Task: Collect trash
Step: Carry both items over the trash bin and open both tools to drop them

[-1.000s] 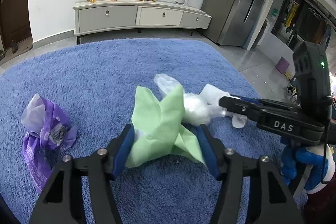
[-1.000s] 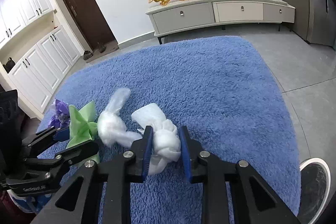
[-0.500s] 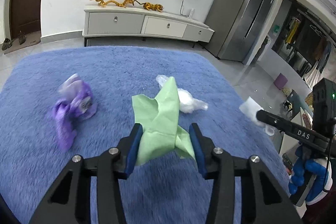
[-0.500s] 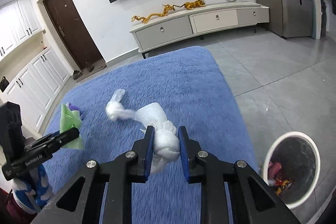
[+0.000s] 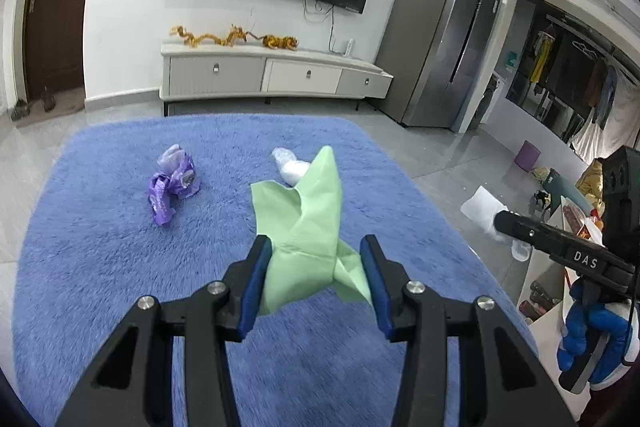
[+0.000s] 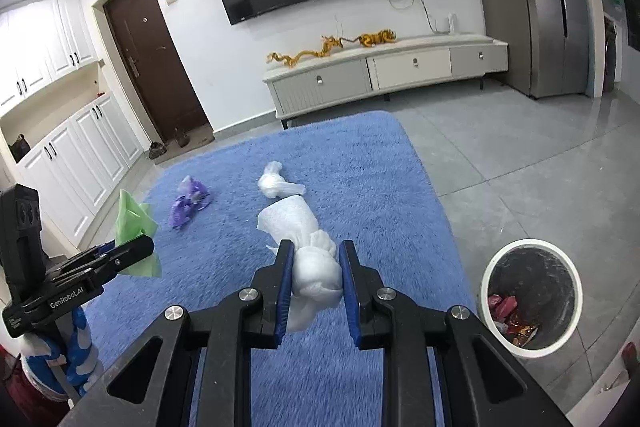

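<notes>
White round waste bin [image 6: 530, 293] sits low right of right gripper [image 6: 316, 273], clamped on knotted white tissue wad [image 6: 316, 271]; left gripper [image 5: 316, 277], clamping crumpled green paper sheet [image 5: 308, 223], lies farther.

The shaggy rug [image 5: 120, 247] is plain cornflower blue on a floor of pale grey tiles [image 6: 540, 163]. The crumpled paper napkin [image 5: 308, 227] is light green, the knotted tissue wad [image 6: 312, 259] white, the scrunched plastic wrapper [image 5: 172, 183] purple with pale print, and the loose plastic bag [image 6: 276, 183] translucent white. The round waste bin [image 6: 488, 287] is white-rimmed with a dark liner, and both grippers are black with blue pads [image 6: 283, 291].
</notes>
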Motion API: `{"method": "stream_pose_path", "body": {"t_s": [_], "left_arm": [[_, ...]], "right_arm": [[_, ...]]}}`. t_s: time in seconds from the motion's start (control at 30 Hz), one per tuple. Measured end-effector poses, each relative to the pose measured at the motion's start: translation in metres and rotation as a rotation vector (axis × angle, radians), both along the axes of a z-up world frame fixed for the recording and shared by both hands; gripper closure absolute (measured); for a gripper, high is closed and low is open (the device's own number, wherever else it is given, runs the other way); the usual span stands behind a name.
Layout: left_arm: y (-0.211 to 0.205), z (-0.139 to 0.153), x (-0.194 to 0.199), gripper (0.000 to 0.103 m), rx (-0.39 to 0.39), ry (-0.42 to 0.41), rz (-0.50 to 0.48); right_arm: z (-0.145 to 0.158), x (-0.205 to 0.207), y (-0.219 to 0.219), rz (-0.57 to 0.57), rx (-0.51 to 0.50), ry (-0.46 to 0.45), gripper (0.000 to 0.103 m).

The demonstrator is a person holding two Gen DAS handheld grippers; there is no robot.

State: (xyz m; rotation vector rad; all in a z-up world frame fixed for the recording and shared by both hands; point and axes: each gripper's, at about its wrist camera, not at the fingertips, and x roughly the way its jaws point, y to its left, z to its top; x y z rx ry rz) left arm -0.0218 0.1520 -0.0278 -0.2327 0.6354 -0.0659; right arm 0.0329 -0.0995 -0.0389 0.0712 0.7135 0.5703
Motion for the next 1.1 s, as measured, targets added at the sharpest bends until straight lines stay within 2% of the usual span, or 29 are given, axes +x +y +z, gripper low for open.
{"method": "stream_pose_path", "body": {"t_s": [0.27,0.53,0.9,1.1], "left_arm": [[-0.040,0.023,-0.042,0.059,0.086,-0.065,0.001],[-0.073,0.045,-0.052,0.060,0.193,-0.128,0.004],[-0.114,0.044,-0.020,0.059,0.279,-0.099,-0.041],[-0.141,0.031,0.016,0.059,0.277,-0.049,-0.103]], "right_arm": [[0.008,-0.033,-0.022,-0.020,-0.005,-0.035,0.082],[0.012,-0.038,-0.037,-0.046,0.006,-0.056,0.082],[-0.013,-0.014,-0.067,-0.103,0.040,-0.005,0.082],[-0.031,0.006,-0.098,-0.157,0.071,0.039,0.082]]}}
